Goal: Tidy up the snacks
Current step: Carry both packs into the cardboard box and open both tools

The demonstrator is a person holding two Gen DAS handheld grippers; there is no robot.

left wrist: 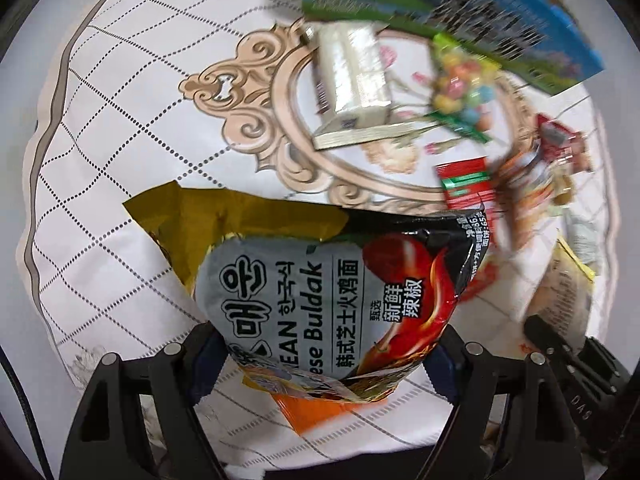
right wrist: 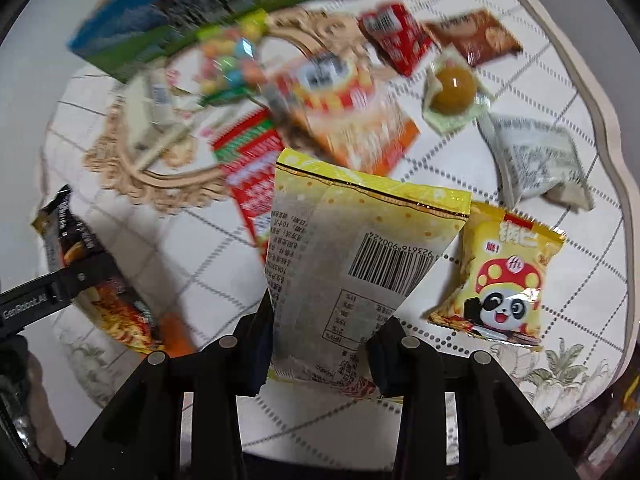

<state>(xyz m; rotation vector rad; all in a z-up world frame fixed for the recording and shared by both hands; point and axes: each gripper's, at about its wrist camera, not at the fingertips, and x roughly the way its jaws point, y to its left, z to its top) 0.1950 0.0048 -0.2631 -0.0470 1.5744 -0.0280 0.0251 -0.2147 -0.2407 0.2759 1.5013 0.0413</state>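
My left gripper is shut on a black-and-grey Buldak noodle packet and holds it above the white patterned tablecloth. My right gripper is shut on a yellow snack bag, its barcode side facing the camera. The noodle packet also shows in the right wrist view, held by the left gripper at the far left. The yellow bag's edge shows at the right of the left wrist view.
A blue-green box stands at the back. Loose snacks lie around: a candy bag, an orange packet, a red packet, a panda snack bag, a round sweet, a grey packet, a white box.
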